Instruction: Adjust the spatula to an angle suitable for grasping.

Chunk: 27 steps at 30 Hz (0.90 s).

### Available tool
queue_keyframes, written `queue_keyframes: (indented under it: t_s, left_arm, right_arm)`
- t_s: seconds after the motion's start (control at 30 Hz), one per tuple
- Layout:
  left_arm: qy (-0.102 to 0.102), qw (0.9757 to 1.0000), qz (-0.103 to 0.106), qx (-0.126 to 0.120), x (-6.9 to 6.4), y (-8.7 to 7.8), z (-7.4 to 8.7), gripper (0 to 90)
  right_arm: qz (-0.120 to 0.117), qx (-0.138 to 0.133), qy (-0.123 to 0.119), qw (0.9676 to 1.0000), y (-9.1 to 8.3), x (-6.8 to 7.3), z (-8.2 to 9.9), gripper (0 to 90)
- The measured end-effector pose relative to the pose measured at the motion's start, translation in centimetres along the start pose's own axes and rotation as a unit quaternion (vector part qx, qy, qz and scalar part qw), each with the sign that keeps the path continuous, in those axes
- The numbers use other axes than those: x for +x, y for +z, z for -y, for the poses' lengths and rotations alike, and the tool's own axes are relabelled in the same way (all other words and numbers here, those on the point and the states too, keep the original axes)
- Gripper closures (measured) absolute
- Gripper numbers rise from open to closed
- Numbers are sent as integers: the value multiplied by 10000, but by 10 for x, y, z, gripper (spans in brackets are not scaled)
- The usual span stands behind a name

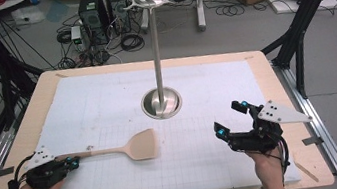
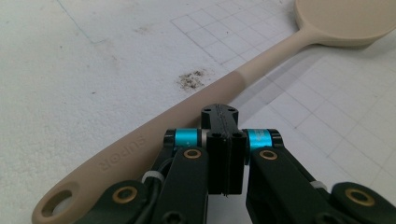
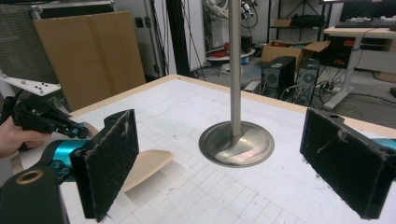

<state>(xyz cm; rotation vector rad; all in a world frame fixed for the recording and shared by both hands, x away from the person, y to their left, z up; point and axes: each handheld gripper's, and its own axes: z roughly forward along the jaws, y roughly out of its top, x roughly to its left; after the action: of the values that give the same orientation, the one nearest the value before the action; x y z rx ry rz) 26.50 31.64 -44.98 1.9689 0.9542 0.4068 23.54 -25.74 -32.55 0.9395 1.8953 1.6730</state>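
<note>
The left gripper view cuts off the far edge of the spatula's blade at the top of the frame, and the black jaws cover the stretch of handle just behind their tips. In the right gripper view the near jaw pad hides most of the spatula point(image 3: 147, 168), so just a slice of the blade shows.

The beige spatula point(image 1: 129, 147) lies flat on the worktop point(image 1: 27, 141), toward 8 o'clock from the metal stand point(image 1: 161, 101), its handle pointing to 9 o'clock and its blade to 3 o'clock. The left hand-held gripper point(image 1: 73, 162) sits at the handle's end. Its jaws are closed flat against each other with nothing between them, and they lie alongside the handle on its near side. In the left gripper view point(image 2: 224, 135) the tips rest over the handle's edge; whether they touch it cannot be told. The right hand-held gripper point(image 1: 230, 118) is well apart at 3 o'clock from the blade, jaws spread wide and empty, facing the stand.

The spatula looks like smooth matte plastic, with embossed lettering and an oval hanging hole at the handle's end. The stand is polished metal: a round dished base, a slim upright pole and a ring top. A white gridded sheet point(image 1: 206, 154) covers the pale wooden worktop, smudged with a dark stain. The right jaws' pads point(image 3: 109, 158) are black, rough and scuffed.
</note>
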Motion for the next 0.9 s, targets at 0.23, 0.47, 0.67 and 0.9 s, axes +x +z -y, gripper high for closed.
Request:
queue_keyframes:
  t_s: [0.23, 0.47, 0.67, 0.9]
  left_arm:
    - [2, 9997, -125, 194, 1, 5, -2, 900]
    - [20, 9998, -118, 172, 2, 5, -3, 900]
    - [166, 9995, -208, 179, 7, 10, -8, 900]
    - [243, 9991, -262, 220, 11, 15, -12, 900]
  right_arm:
    - [-15, 20, 1, 10000, 1, 0, 1, 106]
    - [-52, 62, -7, 10000, 3, 2, 1, 106]
    - [-44, 118, 1, 9999, 6, 2, 3, 107]
    - [-51, 222, 19, 9997, 11, 0, 5, 107]
